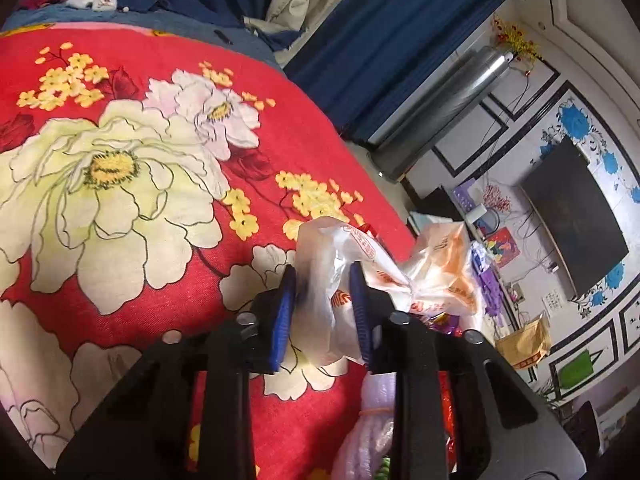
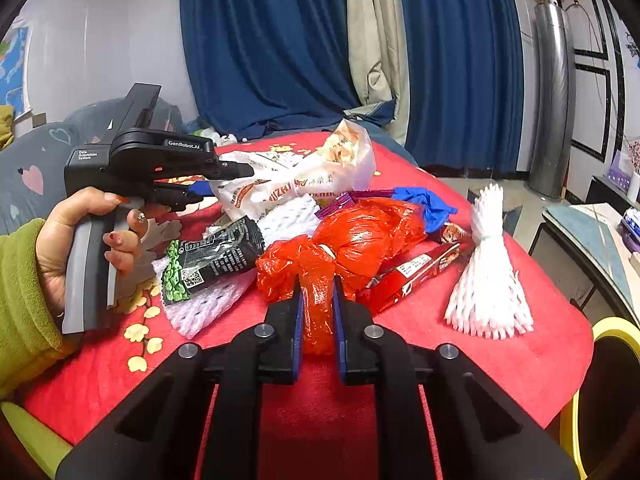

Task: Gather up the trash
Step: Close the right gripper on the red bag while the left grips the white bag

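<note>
My left gripper (image 1: 323, 276) is shut on a white plastic bag with orange print (image 1: 348, 264), held over the red flowered blanket (image 1: 120, 160); the bag also shows in the right wrist view (image 2: 300, 176), with the left gripper (image 2: 200, 188) clamped on its left edge. My right gripper (image 2: 316, 292) is shut on a crumpled red plastic bag (image 2: 352, 240) lying on the blanket. Around it lie a black and green snack wrapper (image 2: 212, 260), white foam netting (image 2: 280, 220), a red wrapper (image 2: 416, 276), a blue glove (image 2: 428, 200) and a bundle of white foam sleeves (image 2: 488, 272).
A yellow-rimmed bin (image 2: 600, 380) stands at the right below the bed's edge. Blue curtains (image 2: 272, 40) hang behind. A silver tower unit (image 2: 554, 100), a low table (image 2: 592, 232) and a wall television (image 1: 576, 216) are to the right.
</note>
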A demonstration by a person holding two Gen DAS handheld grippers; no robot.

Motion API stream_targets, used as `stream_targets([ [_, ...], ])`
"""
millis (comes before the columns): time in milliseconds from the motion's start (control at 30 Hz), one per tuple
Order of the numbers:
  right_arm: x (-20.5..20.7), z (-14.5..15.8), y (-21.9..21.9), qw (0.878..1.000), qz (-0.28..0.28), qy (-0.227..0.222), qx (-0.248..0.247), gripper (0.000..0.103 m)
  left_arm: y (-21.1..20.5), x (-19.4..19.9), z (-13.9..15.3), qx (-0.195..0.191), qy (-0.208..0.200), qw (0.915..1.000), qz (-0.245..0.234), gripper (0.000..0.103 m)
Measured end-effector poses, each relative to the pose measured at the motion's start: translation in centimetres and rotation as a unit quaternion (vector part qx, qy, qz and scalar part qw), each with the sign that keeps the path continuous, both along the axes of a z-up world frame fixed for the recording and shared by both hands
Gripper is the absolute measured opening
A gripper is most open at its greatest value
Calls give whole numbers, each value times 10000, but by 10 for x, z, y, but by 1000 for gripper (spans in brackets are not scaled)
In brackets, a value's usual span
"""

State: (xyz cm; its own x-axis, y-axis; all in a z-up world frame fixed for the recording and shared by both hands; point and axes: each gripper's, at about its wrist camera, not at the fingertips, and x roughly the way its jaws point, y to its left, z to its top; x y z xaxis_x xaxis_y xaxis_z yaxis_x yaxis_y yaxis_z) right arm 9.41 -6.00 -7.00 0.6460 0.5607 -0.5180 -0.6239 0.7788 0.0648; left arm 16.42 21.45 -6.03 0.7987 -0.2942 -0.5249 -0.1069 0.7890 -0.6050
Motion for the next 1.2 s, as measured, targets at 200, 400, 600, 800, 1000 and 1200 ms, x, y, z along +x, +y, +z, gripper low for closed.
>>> stream_targets([
  [200, -9, 7, -7, 9997, -52, -227, 29, 11, -5, -17, 21, 242, -353, 9990, 123, 12],
  [400, -17, 16, -21, 9988, -244, -400, 106, 10, -14, -35, 46, 408, -744, 9963, 164, 10],
  [600, -20, 29, -40, 9973, -468, -526, 214, 10, -29, -47, 67, 571, -1031, 9930, 70, 10],
  [800, -19, 39, -62, 9960, -623, -557, 322, 10, -48, -56, 77, 768, -1115, 9908, 21, 10],
  [1000, -17, 48, -81, 9946, -775, -613, 319, 10, -74, -60, 81, 962, -1111, 9890, -156, 10],
  [1200, -18, 51, -109, 9926, -1018, -603, 282, 10, -107, -54, 80, 1121, -1025, 9875, -417, 10],
])
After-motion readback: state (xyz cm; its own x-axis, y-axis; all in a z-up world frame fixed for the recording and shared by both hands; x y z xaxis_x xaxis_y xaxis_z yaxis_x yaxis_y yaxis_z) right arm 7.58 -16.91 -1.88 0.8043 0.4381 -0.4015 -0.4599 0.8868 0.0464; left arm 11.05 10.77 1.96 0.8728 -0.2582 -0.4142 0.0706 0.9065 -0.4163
